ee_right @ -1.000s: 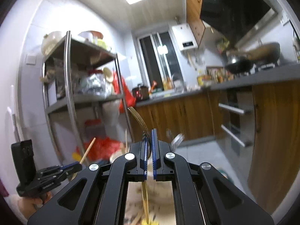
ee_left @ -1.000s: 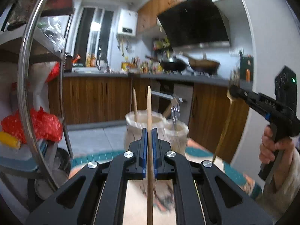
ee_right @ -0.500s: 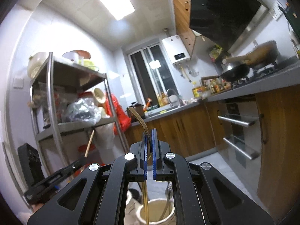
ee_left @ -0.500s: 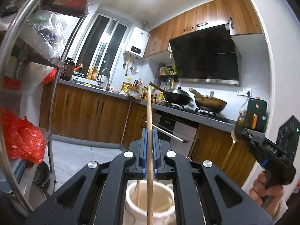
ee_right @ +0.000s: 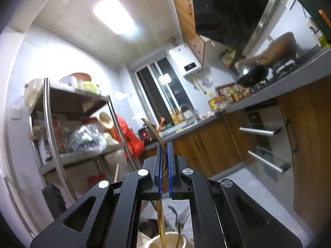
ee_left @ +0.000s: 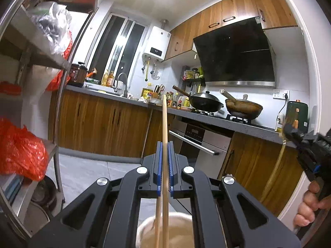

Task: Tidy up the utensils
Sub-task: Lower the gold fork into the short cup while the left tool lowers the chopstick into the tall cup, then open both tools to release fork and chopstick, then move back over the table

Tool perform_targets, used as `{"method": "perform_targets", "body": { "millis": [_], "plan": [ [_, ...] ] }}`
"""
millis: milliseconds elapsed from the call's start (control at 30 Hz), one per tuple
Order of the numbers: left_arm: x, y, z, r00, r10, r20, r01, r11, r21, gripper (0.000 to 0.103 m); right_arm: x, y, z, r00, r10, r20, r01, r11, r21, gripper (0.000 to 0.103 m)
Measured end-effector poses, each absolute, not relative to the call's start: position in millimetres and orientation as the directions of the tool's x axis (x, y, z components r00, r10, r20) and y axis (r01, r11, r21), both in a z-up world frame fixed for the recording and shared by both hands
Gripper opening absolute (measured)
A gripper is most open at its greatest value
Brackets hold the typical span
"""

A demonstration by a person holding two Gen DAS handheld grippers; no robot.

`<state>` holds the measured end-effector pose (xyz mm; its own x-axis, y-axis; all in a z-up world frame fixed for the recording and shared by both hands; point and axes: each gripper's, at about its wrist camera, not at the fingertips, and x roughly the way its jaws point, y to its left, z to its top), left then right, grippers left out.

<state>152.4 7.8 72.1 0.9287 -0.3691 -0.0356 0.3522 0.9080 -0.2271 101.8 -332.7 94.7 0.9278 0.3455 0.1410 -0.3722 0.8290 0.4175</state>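
My left gripper is shut on a wooden chopstick that stands upright, its lower end over a cream utensil pot that holds another chopstick. My right gripper is shut on a gold utensil, whose handle hangs down into a second cream pot holding a silver fork. The right gripper also shows at the right edge of the left wrist view. The left gripper's body shows at lower left in the right wrist view.
A steel shelf rack with red bags stands at left. A wooden-fronted counter with woks, bottles and an oven runs along the back and right. Grey tiled floor lies between.
Both grippers have tilted upward, so the pots have dropped to the bottom edge of each view. The chopstick and the gold utensil stay clamped, now lower over the pots.
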Motion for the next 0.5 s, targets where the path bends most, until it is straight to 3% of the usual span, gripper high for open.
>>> {"method": "perform_targets", "body": {
  "millis": [300, 500],
  "plan": [
    [108.6, 19.2, 53.9, 0.93, -0.365, -0.052, 0.353, 0.922, -0.161, 0.005, 124.1, -301.7, 65.6, 0.919, 0.393, -0.034, -0.358, 0.867, 0.347, 0.005],
    [106.2, 24.3, 38.7, 0.921, -0.363, -0.144, 0.339, 0.926, -0.167, 0.005, 126.1, -293.4, 49.0, 0.927, 0.353, -0.128, -0.302, 0.904, 0.302, 0.005]
  ]
}}
